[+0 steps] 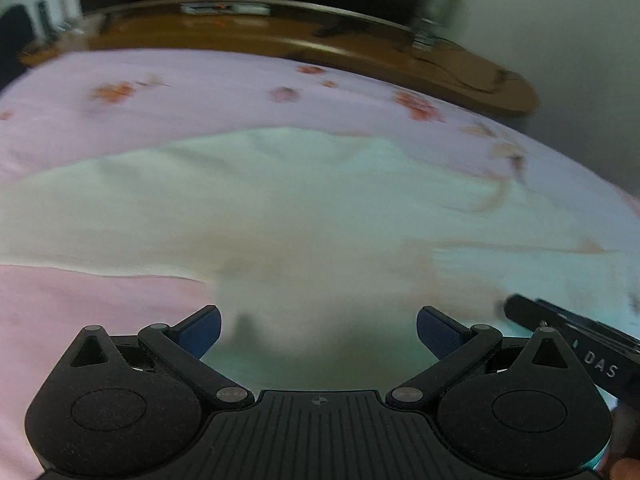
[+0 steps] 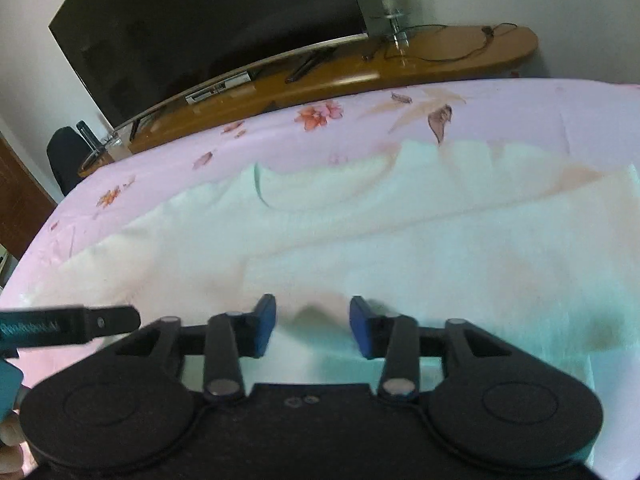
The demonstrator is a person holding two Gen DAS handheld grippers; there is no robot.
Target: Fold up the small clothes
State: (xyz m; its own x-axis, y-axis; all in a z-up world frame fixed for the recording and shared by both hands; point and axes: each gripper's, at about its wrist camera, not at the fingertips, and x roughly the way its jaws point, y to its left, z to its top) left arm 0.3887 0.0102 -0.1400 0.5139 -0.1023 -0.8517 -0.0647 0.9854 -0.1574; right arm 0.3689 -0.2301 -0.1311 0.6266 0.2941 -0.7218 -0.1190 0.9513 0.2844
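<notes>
Both tongs [image 1: 318, 330] [image 2: 312, 326] spread over pale garment [image 2: 360, 232], pink sheet [image 2: 500, 104].

A bedroom: floral bedsheet [image 2: 520, 112], television [image 2: 208, 36] on wooden stand [image 2: 440, 68].

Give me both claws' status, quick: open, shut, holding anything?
Left claw: open, pale garment bunched between the pads, not pinched.
Right claw: open, over the same garment, holding nothing.

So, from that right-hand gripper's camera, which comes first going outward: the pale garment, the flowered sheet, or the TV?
1. Pale garment: nearest, a fold bunched between the right gripper pads.
2. Flowered pink sheet: beyond the garment's far edge.
3. TV: farthest, upper left, on the wooden stand.
</notes>
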